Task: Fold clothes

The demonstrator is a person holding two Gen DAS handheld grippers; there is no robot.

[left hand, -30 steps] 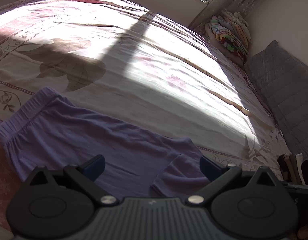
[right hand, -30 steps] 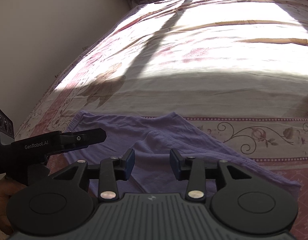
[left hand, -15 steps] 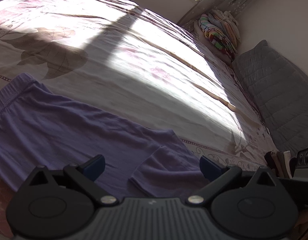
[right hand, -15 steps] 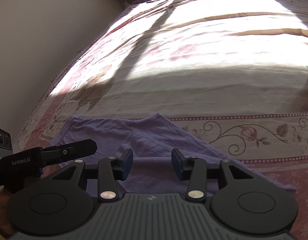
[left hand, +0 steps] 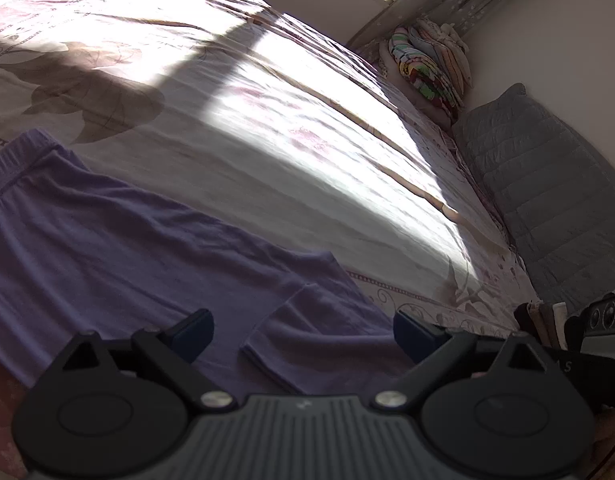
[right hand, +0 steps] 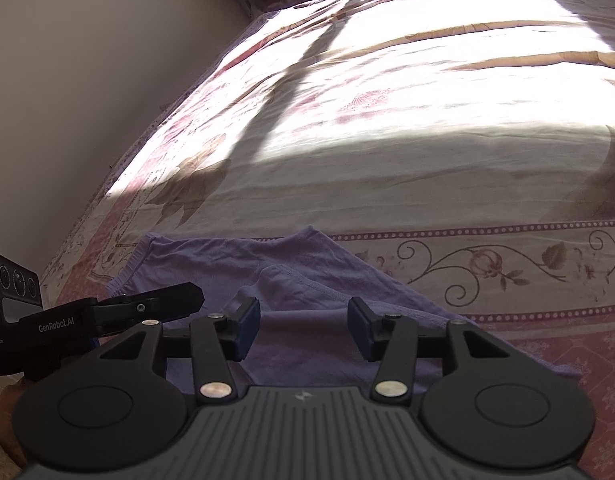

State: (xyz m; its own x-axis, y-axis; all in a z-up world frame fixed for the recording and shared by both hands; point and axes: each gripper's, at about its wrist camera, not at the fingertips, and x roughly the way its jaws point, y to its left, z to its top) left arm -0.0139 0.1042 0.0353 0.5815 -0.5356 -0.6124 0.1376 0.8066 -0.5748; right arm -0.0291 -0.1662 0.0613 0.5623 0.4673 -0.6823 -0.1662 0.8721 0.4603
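Note:
Purple trousers (left hand: 139, 248) lie spread on the bed near its front edge, waistband to the left, with a small folded-over flap (left hand: 319, 332) at the right end. My left gripper (left hand: 303, 330) hovers wide open just above that flap, holding nothing. In the right wrist view the same purple trousers (right hand: 291, 280) show their folded layers in front of my right gripper (right hand: 303, 324), which is open and holds nothing. The left gripper's body (right hand: 119, 312) reaches in from the left edge of that view.
A floral bedsheet (left hand: 287, 128) covers the bed, half in bright sunlight. Folded colourful bedding (left hand: 427, 68) is stacked in the far corner under the window. A grey quilted cushion (left hand: 547, 200) leans on the right wall. A bare wall (right hand: 87, 80) runs along the bed's left side.
The left gripper has shifted left and turned right, so the trousers slid left in its view. The right gripper opened wider and crept slightly back. The cloth has not moved.

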